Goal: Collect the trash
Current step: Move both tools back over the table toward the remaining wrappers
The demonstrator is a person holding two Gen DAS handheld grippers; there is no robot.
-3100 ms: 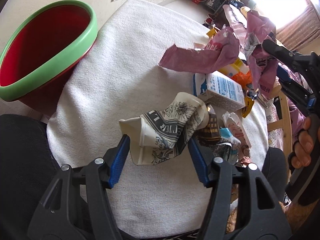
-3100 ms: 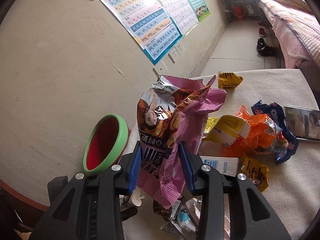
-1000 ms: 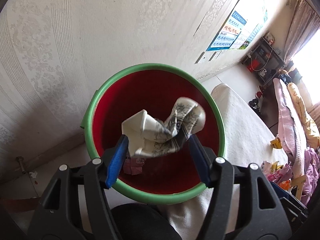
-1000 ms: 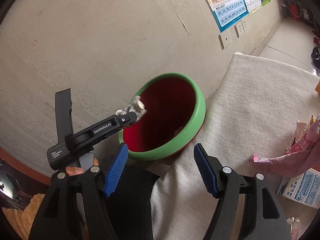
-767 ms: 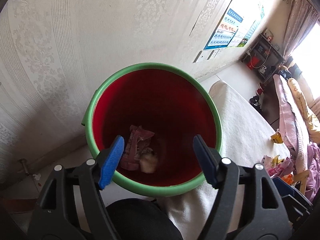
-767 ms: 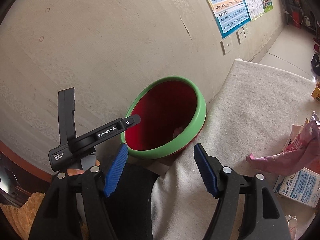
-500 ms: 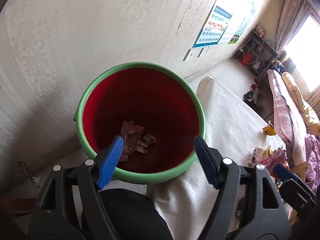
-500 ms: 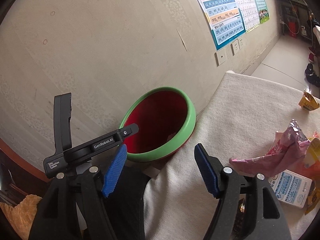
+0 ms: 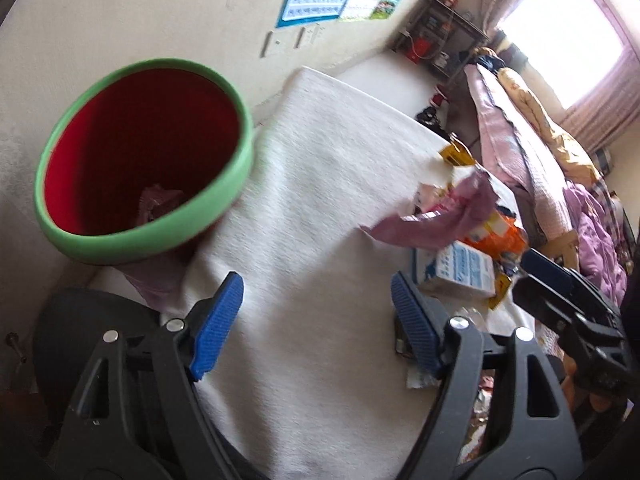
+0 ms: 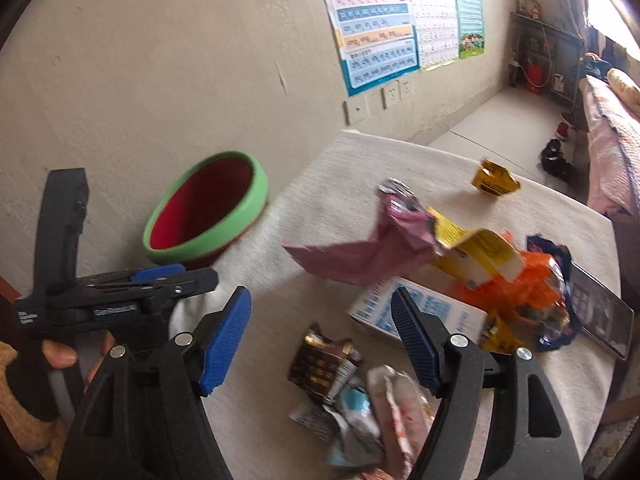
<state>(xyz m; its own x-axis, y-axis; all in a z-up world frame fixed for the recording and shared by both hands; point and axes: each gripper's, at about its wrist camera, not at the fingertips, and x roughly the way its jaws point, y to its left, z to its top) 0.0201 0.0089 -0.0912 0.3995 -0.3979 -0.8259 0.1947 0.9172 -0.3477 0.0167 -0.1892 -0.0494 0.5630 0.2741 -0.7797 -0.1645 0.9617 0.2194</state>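
Note:
A red bin with a green rim (image 9: 144,160) stands at the left of a white-covered table (image 9: 320,208); a pink wrapper lies inside it. It also shows in the right wrist view (image 10: 208,216). My left gripper (image 9: 316,320) is open and empty over the table's near edge. My right gripper (image 10: 320,336) is open and empty above a pile of trash: a pink bag (image 10: 368,248), a white and blue carton (image 10: 384,312), a brown wrapper (image 10: 320,360), a yellow and orange bag (image 10: 496,268).
A small yellow wrapper (image 10: 494,180) lies alone at the far side of the table. A tablet (image 10: 600,312) lies at the right edge. A wall with posters (image 10: 376,20) is behind the bin. A bed (image 9: 520,128) stands to the right.
The left gripper opened and dropped the crumpled paper cup into the bin, then swung right toward the table. The right gripper, empty, moved back over the trash pile.

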